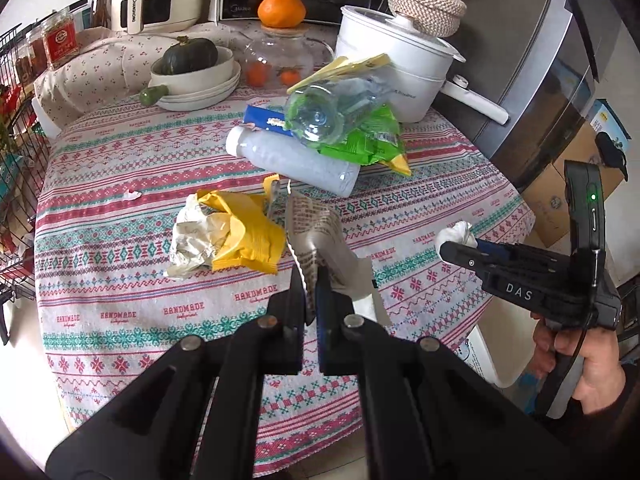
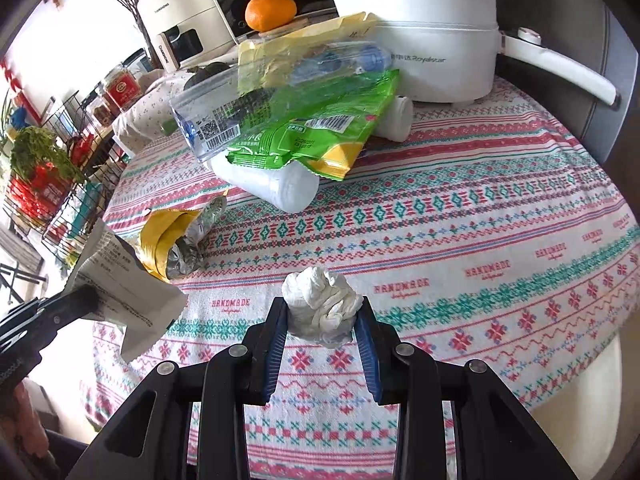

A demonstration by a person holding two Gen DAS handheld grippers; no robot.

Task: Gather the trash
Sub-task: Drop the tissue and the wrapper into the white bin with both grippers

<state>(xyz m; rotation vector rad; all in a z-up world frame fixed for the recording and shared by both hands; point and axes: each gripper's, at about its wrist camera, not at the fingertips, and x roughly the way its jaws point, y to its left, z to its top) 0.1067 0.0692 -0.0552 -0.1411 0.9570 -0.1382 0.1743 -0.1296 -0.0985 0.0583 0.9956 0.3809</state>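
**Both grippers loaded over the patterned table**

Starting at the far left of the left wrist view: a wire rack point(image 1: 16, 128) with red-labelled jars point(image 1: 60, 42) stands beside the table. On the patterned tablecloth point(image 1: 120, 208) sits a crumpled yellow wrapper point(image 1: 244, 236) with white paper bunched against its left side. Next, front and centre, the left gripper point(image 1: 310, 280) is pinched nearly closed on a grey printed sachet point(image 1: 320, 232), which stands lifted off the cloth, just right of the yellow wrapper.

Behind them, mid-table, lies the main heap: a white plastic bottle point(image 1: 292, 160) on its side, a clear bottle point(image 1: 332, 112) tilted on top of it, a green snack bag point(image 1: 372, 144) and a blue wrapper point(image 1: 264, 120) tucked in. A white electric pot point(image 1: 400, 68) sits touching the back of the heap, with a mandarin point(image 1: 281, 10) on a glass teapot point(image 1: 280, 56) to its left.

Over to the right now: the right gripper point(image 2: 323, 312) has its blue pads narrowed onto a crumpled white tissue point(image 2: 320, 300), squeezed between them above the cloth near the table's front edge. The hand point(image 1: 580, 364) holding that gripper shows at the lower right.
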